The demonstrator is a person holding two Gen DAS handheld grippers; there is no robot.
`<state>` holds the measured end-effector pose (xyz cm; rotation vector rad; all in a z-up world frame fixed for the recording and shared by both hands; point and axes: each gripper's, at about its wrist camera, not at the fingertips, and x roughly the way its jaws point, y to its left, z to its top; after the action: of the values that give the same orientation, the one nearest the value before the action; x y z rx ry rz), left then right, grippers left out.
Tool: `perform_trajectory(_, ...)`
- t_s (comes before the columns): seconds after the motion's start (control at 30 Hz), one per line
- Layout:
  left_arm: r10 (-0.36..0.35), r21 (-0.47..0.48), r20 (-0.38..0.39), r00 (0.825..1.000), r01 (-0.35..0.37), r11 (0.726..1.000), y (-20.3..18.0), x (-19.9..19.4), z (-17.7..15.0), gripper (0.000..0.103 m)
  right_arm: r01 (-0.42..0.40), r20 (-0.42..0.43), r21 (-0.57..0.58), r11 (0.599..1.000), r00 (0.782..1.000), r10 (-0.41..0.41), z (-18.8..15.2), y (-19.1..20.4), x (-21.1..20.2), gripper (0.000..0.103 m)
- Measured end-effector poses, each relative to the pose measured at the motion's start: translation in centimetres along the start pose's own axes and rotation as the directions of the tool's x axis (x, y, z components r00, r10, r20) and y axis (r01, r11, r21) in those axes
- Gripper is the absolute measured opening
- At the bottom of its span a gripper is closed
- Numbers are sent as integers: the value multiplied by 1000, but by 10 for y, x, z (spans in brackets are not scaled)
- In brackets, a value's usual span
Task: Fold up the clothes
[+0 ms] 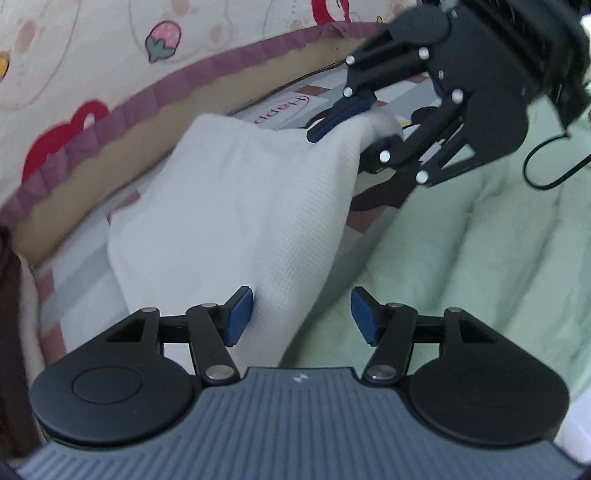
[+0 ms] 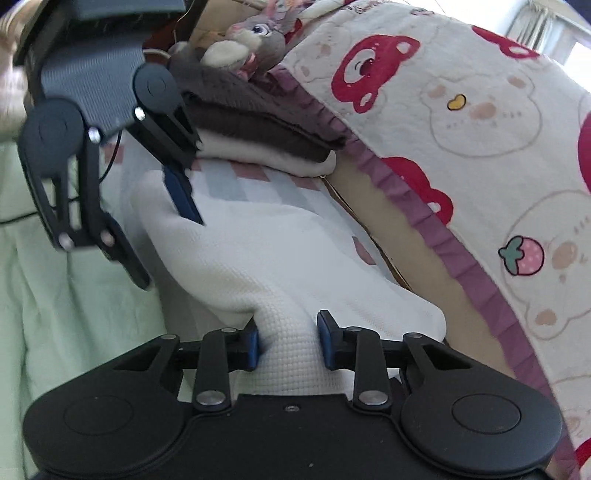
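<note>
Left wrist view shows the left gripper (image 1: 302,315) with its jaws wide apart; the white garment (image 1: 229,218) touches only its left pad. The garment lies on a checked sheet (image 1: 74,273), beside a green quilt (image 1: 480,258). At the far right, the right gripper (image 1: 347,123) pinches a bunched fold of the garment. In the right wrist view, folded brown and cream clothes (image 2: 258,129) are stacked at the far side, with a plush rabbit (image 2: 255,33) behind them.

open green quilt (image 1: 461,240) beside white garment (image 1: 229,221), folded stack (image 2: 266,129) and bed edge (image 2: 424,229) hemming far side
</note>
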<state>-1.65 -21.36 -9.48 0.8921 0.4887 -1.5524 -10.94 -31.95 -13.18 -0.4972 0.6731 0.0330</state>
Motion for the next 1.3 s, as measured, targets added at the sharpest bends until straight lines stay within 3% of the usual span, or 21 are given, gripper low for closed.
perform_trajectory(0.07,27,6,-19,999,-27,1000,4,8,8,55,-17,1,24,1000,1000,17,0,-7,1,34)
perform_trajectory(0.1,37,0,-27,999,-37,999,9,10,11,37,-41,10,56,998,999,40,-1,-13,1,34)
perform_trajectory(0.2,93,-54,-29,995,-94,994,27,12,26,27,-115,43,150,982,993,110,-1,-29,0,36)
perform_trajectory(0.23,97,-99,-21,995,-99,990,35,11,31,26,-160,94,194,968,985,144,-4,-35,-4,42)
perform_trajectory(0.27,100,-147,-12,995,-101,984,43,10,35,25,-184,129,242,953,979,157,-8,-38,-8,58)
perform_trajectory(0.3,103,-195,-4,995,-102,976,51,9,40,24,-186,135,273,944,979,153,-11,-39,-8,65)
perform_trajectory(0.43,83,-274,5,997,-78,959,62,10,42,24,-83,118,224,971,991,57,-23,-22,-8,69)
perform_trajectory(0.53,66,-281,1,998,-63,958,60,12,40,24,40,75,20,999,996,-41,-31,3,5,70)
perform_trajectory(0.63,49,-292,16,999,-42,956,59,10,34,24,133,79,-184,974,990,-120,-38,22,22,68)
perform_trajectory(0.67,40,-293,24,999,-32,956,59,9,31,25,133,83,-189,973,989,-119,-36,20,25,61)
perform_trajectory(0.77,60,-225,6,998,-57,973,54,9,25,28,111,118,-82,990,988,-101,-24,0,23,44)
perform_trajectory(0.83,59,-140,7,998,-57,989,44,9,25,33,111,125,-6,994,986,-109,-17,-13,19,41)
perform_trajectory(0.93,28,-90,35,999,-24,996,33,7,28,51,89,124,80,993,987,-98,-11,-26,11,40)
perform_trajectory(1.0,50,-52,0,999,-50,997,28,13,27,55,69,124,123,990,989,-84,-8,-32,10,40)
perform_trajectory(1.13,122,-5,-87,989,-122,992,31,32,16,55,55,129,172,983,989,-78,-9,-37,10,39)
perform_trajectory(1.2,99,-57,-80,992,-104,993,41,31,8,28,44,132,178,983,989,-68,-10,-37,11,39)
perform_trajectory(1.3,110,-76,-32,993,-112,991,43,12,4,25,-3,155,189,982,988,-26,-10,-35,1,39)
